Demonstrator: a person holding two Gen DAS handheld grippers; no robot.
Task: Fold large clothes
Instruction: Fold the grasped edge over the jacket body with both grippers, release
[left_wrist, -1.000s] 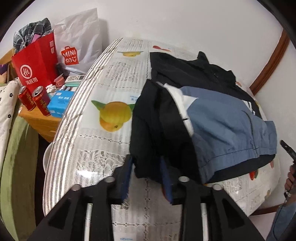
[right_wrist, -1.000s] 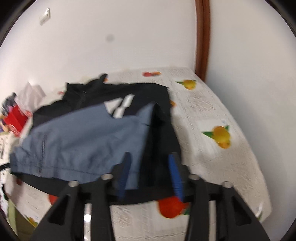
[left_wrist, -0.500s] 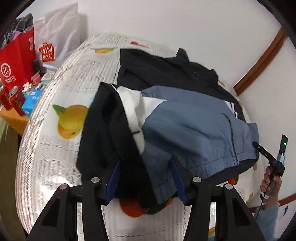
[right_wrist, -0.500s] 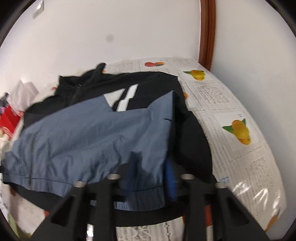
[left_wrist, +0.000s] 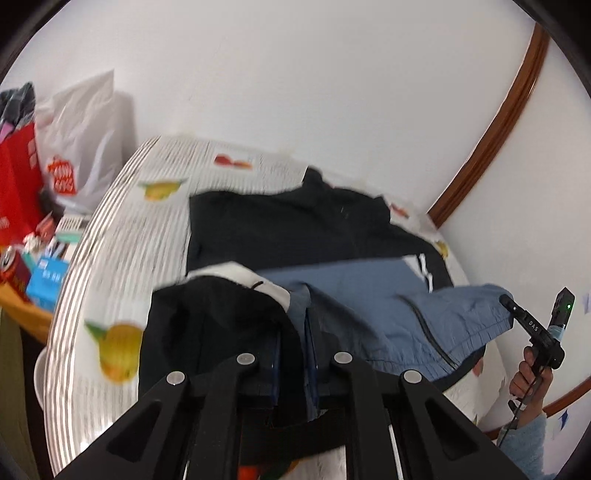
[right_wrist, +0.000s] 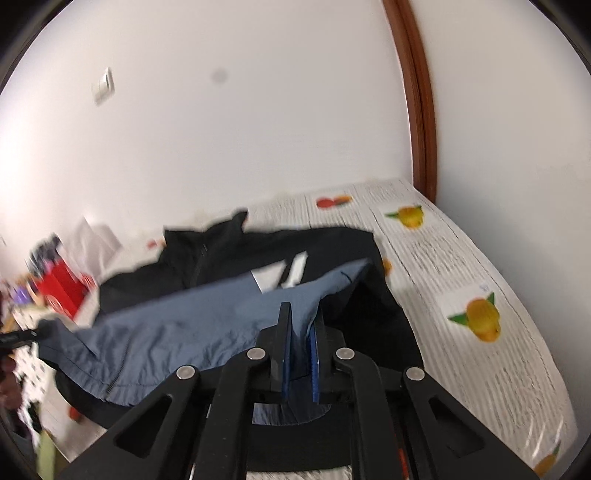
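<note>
Both tongs are pinched on cloth: my left gripper (left_wrist: 293, 345) has its blue pads drawn narrow around a bunched edge where the black and blue panels meet, and my right gripper (right_wrist: 301, 349) is clamped the same way on the blue hem at the other near corner. What I am holding is the black-and-slate-blue zip-up windbreaker jacket with white chest stripes (left_wrist: 332, 258), lying across the white lace-patterned tablecloth with printed fruit (left_wrist: 122, 251); its collar points to twelve o'clock against the wall and its lower half is raised toward me at six. In the left view the right-hand tool and the hand around it (left_wrist: 532, 369) show at three o'clock, past the lifted blue edge. I judge the fabric thin, light and limp, a crisp synthetic shell that creases readily and probably slides over itself and over the glossy cloth, so a fold may creep out of line if I drag instead of lifting. The zipper line and hem band look like the firmest parts, and the two hem corners seem the best hold for carrying the bottom up to the collar evenly. At nine o'clock a red paper shopping bag (left_wrist: 16, 173) and a white plastic bag (left_wrist: 88, 122) stand off the table's edge, well apart from the jacket.
</note>
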